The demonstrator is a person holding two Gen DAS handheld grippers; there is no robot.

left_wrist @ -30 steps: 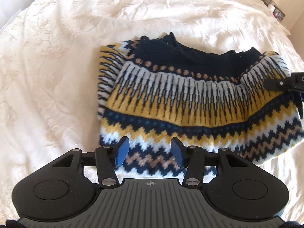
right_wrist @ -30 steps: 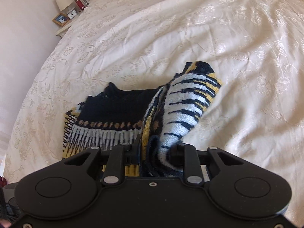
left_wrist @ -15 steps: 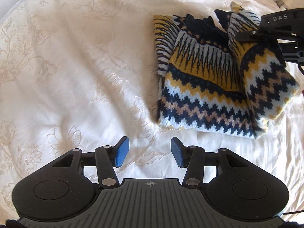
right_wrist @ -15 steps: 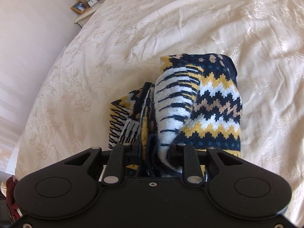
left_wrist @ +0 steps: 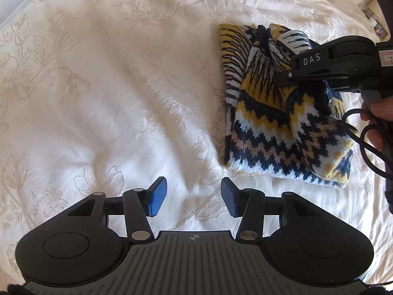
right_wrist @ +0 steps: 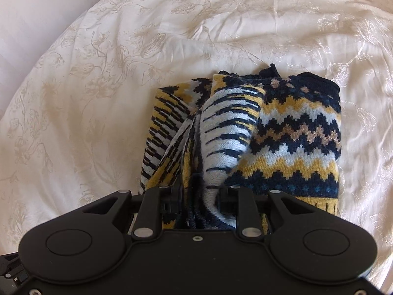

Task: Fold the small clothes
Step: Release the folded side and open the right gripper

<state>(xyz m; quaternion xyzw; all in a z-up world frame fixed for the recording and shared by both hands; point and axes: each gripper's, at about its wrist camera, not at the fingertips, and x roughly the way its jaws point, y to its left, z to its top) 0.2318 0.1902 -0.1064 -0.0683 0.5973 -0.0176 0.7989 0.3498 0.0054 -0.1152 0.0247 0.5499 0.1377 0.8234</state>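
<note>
While the right gripper [right_wrist: 200, 194] still clamps the sweater [left_wrist: 275, 123], now folded over, the left gripper [left_wrist: 194, 198] has withdrawn, open.

The left wrist view looks down along its claw [left_wrist: 194, 200] at the bed [left_wrist: 103, 93] from well back, with the sweater [left_wrist: 275, 123] off to its upper right. The right wrist view sits close over that sweater [right_wrist: 289, 127], facing forward across the bed [right_wrist: 98, 78]. Both share the sweater and surrounding bedspread.
</note>
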